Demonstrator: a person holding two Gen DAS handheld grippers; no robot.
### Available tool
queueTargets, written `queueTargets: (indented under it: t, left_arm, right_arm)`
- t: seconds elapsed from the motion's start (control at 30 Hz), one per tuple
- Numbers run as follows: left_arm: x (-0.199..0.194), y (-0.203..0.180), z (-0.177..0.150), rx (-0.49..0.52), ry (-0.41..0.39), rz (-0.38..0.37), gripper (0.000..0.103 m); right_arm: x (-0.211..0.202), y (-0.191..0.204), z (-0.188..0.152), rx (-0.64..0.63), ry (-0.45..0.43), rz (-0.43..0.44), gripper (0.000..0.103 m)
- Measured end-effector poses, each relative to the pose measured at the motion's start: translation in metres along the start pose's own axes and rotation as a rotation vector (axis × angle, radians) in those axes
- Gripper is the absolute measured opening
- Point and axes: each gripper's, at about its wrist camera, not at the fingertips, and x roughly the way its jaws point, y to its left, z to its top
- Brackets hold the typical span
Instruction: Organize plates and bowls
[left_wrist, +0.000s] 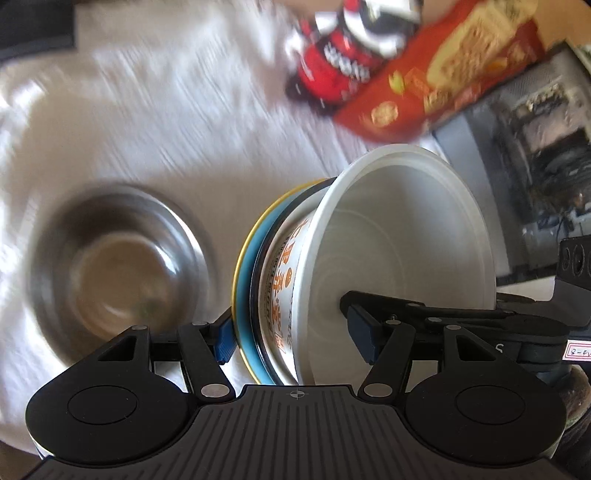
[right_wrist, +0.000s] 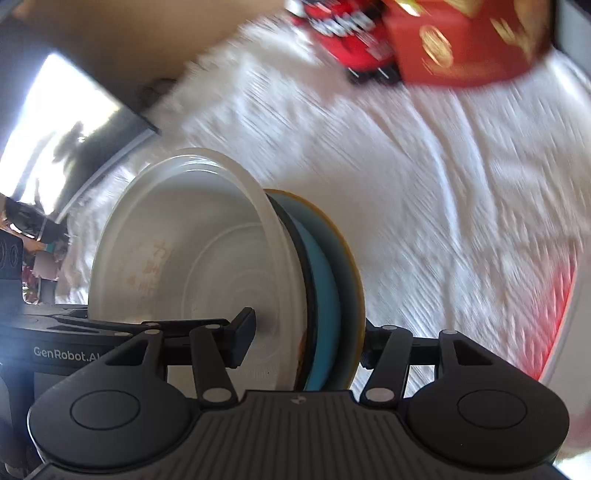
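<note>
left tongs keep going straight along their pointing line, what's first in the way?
Beyond the stacked paper bowl and blue plate that the left tongs grip, probably just the white tablecloth; depth is unclear through the blur.

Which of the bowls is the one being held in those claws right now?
The white paper bowl with orange printed lettering, stacked on a blue plate; both grippers clamp that stack. The shiny metal bowl sits apart on the white cloth, untouched.
</note>
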Motion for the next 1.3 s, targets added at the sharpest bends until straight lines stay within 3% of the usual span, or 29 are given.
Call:
queueTargets:
  t: [0.23,0.4,0.53,0.63,0.73,0.8,0.87,1.2,1.3]
  left_arm:
    - [-0.037,0.072,0.002,-0.103,-0.076,0.05,0.066]
    - [-0.02,0.128,-0.002,-0.21,-0.043,0.061,0.065]
    - [-0.006,0.154,-0.011,-0.258,-0.005,0.069,0.065]
    - [0.0,0.163,-0.013,-0.269,-0.003,0.051,0.06]
    - [-0.002,0.166,-0.016,-0.258,-0.007,0.059,0.055]
    - [-0.003,0.168,-0.014,-0.261,-0.01,0.066,0.043]
    - [-0.007,0.174,-0.014,-0.276,-0.015,0.054,0.038]
    - [-0.016,0.178,-0.012,-0.282,-0.044,0.042,0.037]
    - [-0.023,0.176,-0.012,-0.269,-0.079,0.072,0.036]
  right_arm:
    - [0.029,0.08,0.024,-0.109,-0.013,0.051,0.056]
    - [0.086,0.117,0.034,-0.132,0.08,0.075,0.056]
    - [0.129,0.123,0.032,-0.11,0.174,0.067,0.056]
    - [0.151,0.124,0.027,-0.104,0.218,0.048,0.058]
    - [0.15,0.128,0.027,-0.119,0.193,0.036,0.059]
    - [0.148,0.128,0.026,-0.121,0.176,0.013,0.059]
    - [0.147,0.128,0.027,-0.125,0.159,-0.005,0.059]
    - [0.138,0.13,0.027,-0.148,0.132,-0.033,0.059]
    - [0.135,0.131,0.028,-0.15,0.128,-0.043,0.059]
